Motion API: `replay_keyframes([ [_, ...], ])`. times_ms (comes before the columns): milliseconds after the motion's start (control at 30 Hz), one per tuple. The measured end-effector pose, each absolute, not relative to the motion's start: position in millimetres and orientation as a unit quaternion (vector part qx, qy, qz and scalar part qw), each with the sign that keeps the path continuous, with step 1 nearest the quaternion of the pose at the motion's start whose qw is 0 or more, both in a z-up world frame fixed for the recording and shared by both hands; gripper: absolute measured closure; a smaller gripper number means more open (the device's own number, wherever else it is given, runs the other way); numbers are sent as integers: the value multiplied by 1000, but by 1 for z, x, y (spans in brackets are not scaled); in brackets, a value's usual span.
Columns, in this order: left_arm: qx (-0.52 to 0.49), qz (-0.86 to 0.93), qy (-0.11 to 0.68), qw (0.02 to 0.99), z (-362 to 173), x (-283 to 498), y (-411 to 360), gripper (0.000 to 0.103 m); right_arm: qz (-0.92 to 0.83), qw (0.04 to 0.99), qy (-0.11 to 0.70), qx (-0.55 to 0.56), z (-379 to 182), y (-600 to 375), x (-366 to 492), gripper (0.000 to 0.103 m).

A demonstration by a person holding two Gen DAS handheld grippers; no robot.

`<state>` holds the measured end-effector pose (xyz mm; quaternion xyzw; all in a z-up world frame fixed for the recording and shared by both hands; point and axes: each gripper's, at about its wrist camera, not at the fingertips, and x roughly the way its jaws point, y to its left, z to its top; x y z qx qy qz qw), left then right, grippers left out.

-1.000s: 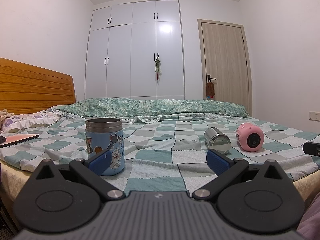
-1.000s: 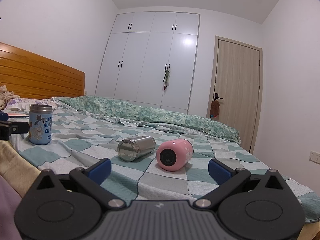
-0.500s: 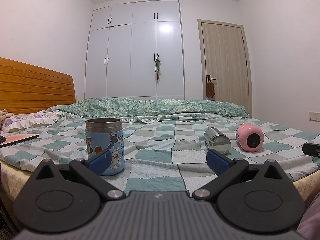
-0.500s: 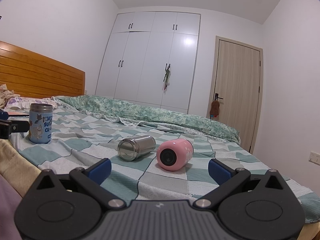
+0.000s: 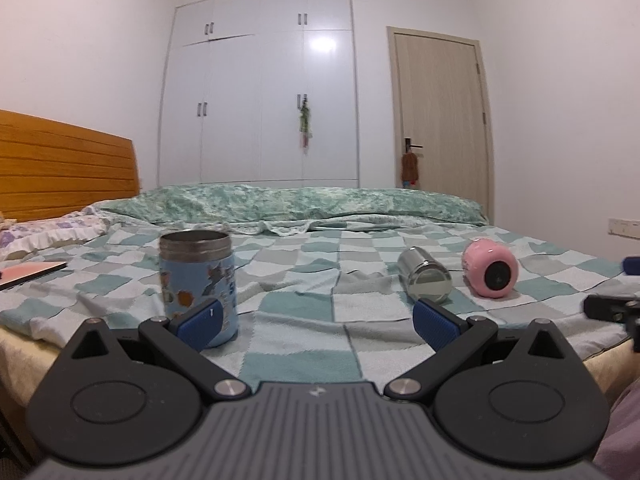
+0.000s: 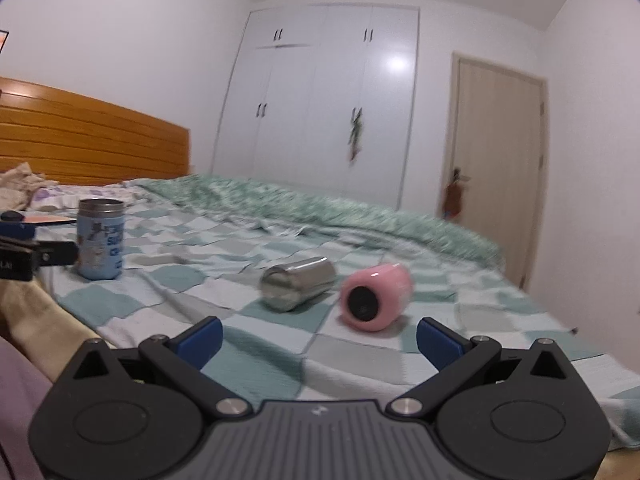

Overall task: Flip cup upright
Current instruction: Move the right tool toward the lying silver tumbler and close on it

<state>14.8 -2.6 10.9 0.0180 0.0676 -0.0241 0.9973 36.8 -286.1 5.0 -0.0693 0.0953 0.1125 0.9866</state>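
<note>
A steel cup (image 5: pixel 425 278) (image 6: pixel 298 284) and a pink cup (image 5: pixel 490 268) (image 6: pixel 376 296) lie on their sides on the checked bedspread (image 5: pixel 304 304). A blue cartoon cup (image 5: pixel 198 280) (image 6: pixel 101 239) stands upright to their left. My left gripper (image 5: pixel 316 320) is open and empty, low at the bed's near edge, its left finger in front of the blue cup. My right gripper (image 6: pixel 320 338) is open and empty, short of the two lying cups. The left gripper's tip (image 6: pixel 28 250) shows at the left edge of the right wrist view.
A wooden headboard (image 5: pixel 64 168) and pillows (image 5: pixel 52 232) are at the left. A folded green quilt (image 5: pixel 288 204) lies across the far side. A pink tablet (image 5: pixel 28 272) rests near the pillows. White wardrobe (image 5: pixel 260 100) and door (image 5: pixel 440 120) stand behind.
The right gripper has swung and moved closer to the lying cups; its view is blurred. The left gripper has shifted slightly. No cup has moved.
</note>
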Motion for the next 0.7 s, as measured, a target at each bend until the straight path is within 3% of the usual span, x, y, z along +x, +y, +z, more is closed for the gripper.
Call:
replay_keyframes([
  [700,71,-120,111,984,36,173,-24,0,146,964,216,-51,61,-241,209,0],
])
